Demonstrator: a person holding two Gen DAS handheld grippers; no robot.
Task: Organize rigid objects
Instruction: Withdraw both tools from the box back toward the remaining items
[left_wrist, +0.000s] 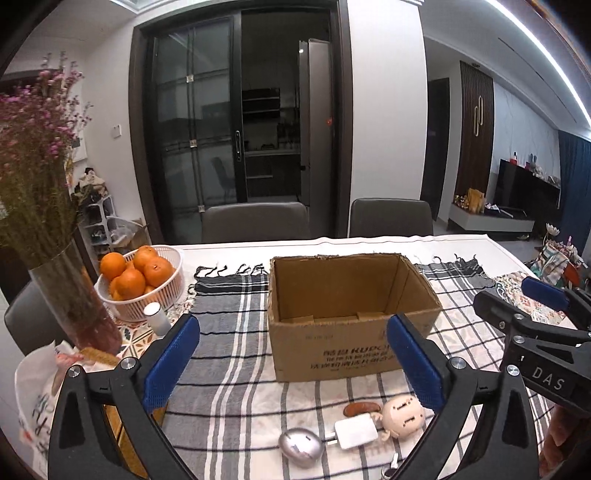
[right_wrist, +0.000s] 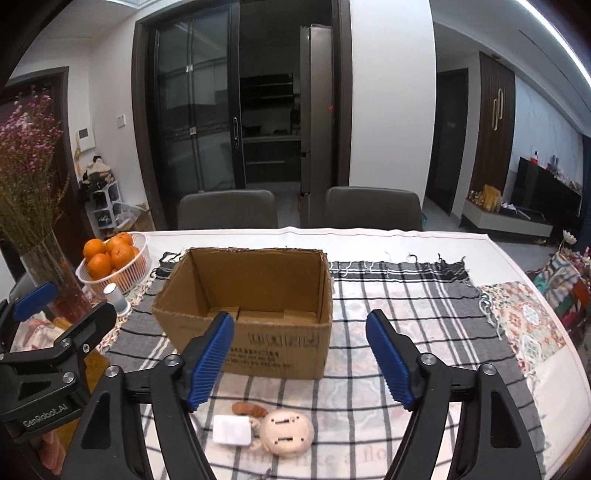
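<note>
Both hand-held grippers up front: left one (left_wrist: 291, 363) wide open, right one (right_wrist: 300, 360) open too, nothing betw the pads. Below them on the checked cloth (left_wrist: 229, 328), l to r: silver egg (left_wrist: 300, 446), white plug (left_wrist: 356, 430), doll head (left_wrist: 402, 410). Box (left_wrist: 351, 314) sits behind, mid tabletop.

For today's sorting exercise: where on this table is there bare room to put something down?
Free: the checked cloth right of the box, and the strip between the box and the basket of oranges. Crowded: the near edge, with the charger, doll head and silver egg.
</note>
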